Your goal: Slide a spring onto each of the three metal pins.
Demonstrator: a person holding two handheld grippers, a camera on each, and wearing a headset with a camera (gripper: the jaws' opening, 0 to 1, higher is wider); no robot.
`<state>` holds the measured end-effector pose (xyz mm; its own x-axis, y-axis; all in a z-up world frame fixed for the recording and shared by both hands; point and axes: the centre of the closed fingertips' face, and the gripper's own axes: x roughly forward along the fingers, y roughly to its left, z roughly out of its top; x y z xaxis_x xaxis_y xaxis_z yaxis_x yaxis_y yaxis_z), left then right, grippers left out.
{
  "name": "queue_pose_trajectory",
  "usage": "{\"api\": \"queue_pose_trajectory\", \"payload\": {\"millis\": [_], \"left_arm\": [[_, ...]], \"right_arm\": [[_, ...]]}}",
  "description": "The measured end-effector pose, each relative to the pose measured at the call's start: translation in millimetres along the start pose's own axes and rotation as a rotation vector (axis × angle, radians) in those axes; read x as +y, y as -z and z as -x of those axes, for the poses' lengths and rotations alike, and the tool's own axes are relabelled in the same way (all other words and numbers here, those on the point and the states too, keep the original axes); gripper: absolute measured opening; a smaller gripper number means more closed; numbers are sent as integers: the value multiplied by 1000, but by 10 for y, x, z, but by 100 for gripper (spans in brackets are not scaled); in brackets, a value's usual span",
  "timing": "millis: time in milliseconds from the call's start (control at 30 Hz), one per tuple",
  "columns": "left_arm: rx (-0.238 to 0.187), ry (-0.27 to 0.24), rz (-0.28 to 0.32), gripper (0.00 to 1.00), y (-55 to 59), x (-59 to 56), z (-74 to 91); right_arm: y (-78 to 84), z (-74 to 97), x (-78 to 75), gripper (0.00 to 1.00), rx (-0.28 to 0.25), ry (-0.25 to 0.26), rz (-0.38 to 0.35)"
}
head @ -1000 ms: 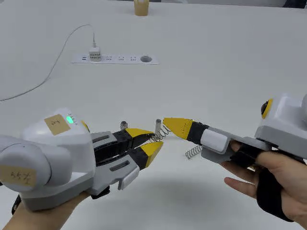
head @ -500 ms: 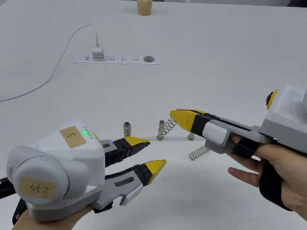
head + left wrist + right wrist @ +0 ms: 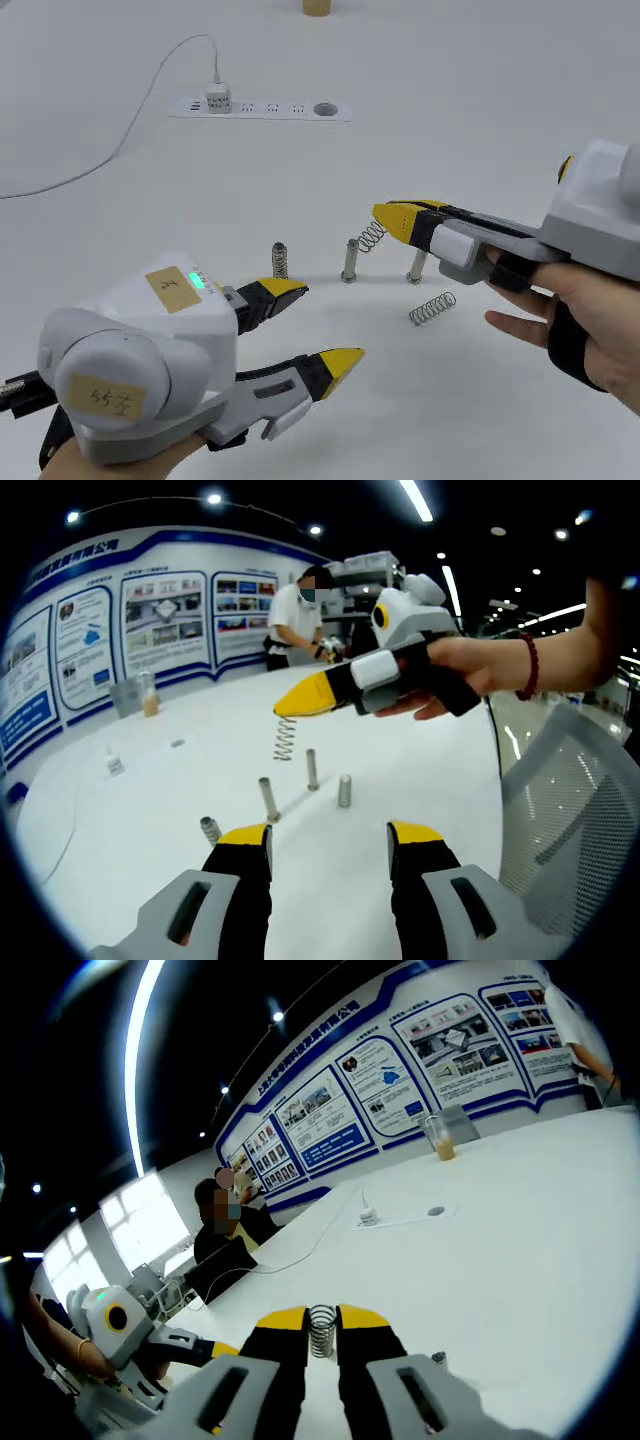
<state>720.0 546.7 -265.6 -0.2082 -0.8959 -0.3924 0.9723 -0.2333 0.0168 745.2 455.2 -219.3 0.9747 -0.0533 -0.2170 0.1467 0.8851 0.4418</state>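
Three metal pins stand in a row on the white table. The left pin (image 3: 280,260) carries a spring; the middle pin (image 3: 351,260) and the right pin (image 3: 416,266) are bare. My right gripper (image 3: 388,215) is shut on a spring (image 3: 372,236) that hangs tilted just above and to the right of the middle pin. That spring sits upright between the right jaws (image 3: 322,1330). Another spring (image 3: 432,307) lies loose in front of the right pin. My left gripper (image 3: 315,323) is open and empty, nearer to me than the pins. From the left gripper (image 3: 330,835), the held spring (image 3: 285,738) dangles above the pins.
A white power strip (image 3: 260,107) with a plugged charger and a cable (image 3: 120,140) lies at the back left. A tan cup (image 3: 318,6) stands at the far edge. People sit and stand beyond the table (image 3: 230,1210).
My left gripper has opened and drawn back from the middle pin toward me. The right gripper has lifted its spring up and slightly right, away from that pin.
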Motion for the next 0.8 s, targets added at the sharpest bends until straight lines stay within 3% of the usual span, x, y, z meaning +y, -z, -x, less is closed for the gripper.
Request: {"api": "queue_pose_trajectory", "payload": {"millis": [267,800], "left_arm": [[11,-4,-12,59,49,-23,-5],[24,-20,41,74,118,-25,-7]], "right_arm": [[17,-117,-118,11,17,30,47],[132,-294,-224,12,69,67,175]]}}
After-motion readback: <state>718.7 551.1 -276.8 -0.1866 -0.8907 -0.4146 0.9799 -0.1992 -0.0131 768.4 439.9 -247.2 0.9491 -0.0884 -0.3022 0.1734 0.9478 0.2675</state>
